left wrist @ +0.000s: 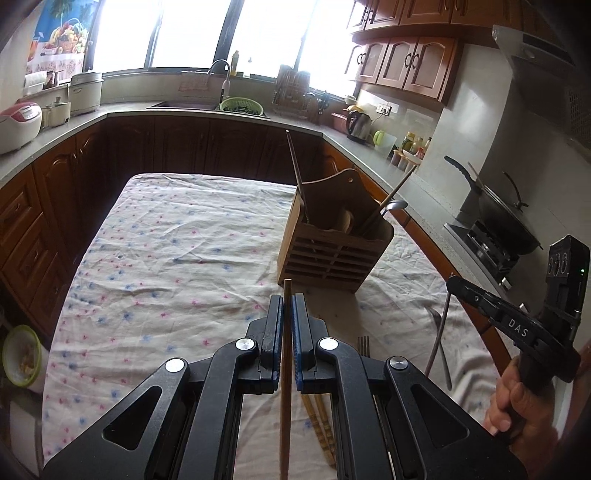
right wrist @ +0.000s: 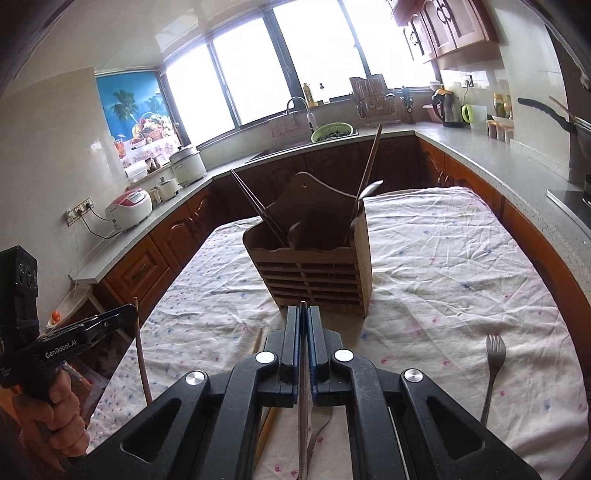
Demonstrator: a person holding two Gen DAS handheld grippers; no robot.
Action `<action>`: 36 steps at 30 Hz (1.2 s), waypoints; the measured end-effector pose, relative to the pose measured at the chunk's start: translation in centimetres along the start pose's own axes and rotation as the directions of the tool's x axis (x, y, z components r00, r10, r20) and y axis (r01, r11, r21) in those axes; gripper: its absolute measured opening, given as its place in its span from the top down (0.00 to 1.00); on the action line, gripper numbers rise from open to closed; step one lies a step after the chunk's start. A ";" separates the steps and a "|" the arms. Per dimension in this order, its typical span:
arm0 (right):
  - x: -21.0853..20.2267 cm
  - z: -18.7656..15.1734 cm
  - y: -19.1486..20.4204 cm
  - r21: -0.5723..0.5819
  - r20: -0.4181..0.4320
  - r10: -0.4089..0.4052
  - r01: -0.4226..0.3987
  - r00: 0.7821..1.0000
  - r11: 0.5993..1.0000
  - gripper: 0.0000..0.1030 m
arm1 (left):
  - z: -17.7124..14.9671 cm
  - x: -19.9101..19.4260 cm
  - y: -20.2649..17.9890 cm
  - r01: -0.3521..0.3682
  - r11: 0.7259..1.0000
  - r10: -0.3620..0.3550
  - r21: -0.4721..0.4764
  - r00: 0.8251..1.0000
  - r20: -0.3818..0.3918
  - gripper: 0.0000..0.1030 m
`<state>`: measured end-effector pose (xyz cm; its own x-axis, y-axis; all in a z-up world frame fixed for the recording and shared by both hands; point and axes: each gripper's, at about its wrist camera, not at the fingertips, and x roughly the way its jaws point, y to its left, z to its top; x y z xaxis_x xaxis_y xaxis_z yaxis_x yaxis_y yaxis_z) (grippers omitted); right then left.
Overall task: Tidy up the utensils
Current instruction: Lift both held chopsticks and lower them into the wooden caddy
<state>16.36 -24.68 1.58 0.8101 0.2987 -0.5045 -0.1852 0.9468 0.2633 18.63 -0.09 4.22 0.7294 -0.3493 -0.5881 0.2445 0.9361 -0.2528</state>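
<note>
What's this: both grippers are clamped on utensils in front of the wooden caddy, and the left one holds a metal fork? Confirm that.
Not quite. The left gripper is shut on a wooden chopstick, not a metal fork, as the left wrist view shows. The rest stands: the right gripper is clamped on a thin metal utensil handle, and both are before the wooden caddy.

Blown-out windows [left wrist: 184,33], sharp, fisheye-warped edges
</note>
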 end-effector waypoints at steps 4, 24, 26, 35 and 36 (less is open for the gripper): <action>-1.4 0.4 0.7 -0.020 0.035 0.007 -0.006 0.999 1.000 0.97 | -0.1 -1.6 -0.2 0.003 1.000 -0.003 0.007 0.999 0.033 0.96; -3.5 1.6 1.1 -0.034 0.113 0.011 -0.007 0.994 0.999 0.97 | 1.3 -4.6 0.3 0.009 1.000 -0.006 -0.021 0.990 0.139 0.97; -3.6 1.7 1.0 -0.031 0.115 0.010 -0.007 0.993 0.999 0.97 | 1.5 -4.6 0.3 0.011 1.000 -0.007 -0.022 0.989 0.146 0.97; -3.4 2.5 0.6 -0.024 0.129 0.015 -0.012 0.991 1.000 0.97 | 2.6 -4.8 0.1 0.012 1.000 -0.007 -0.023 0.984 0.176 0.97; -3.3 2.5 0.5 -0.023 0.131 0.016 -0.013 0.991 1.000 0.97 | 2.7 -4.8 0.1 0.012 1.000 -0.007 -0.024 0.984 0.178 0.97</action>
<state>14.99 -25.46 5.48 0.8729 0.2955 -0.3882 -0.2086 0.9453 0.2507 16.90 1.78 9.14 0.8299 -0.3434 -0.4397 0.2380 0.9307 -0.2777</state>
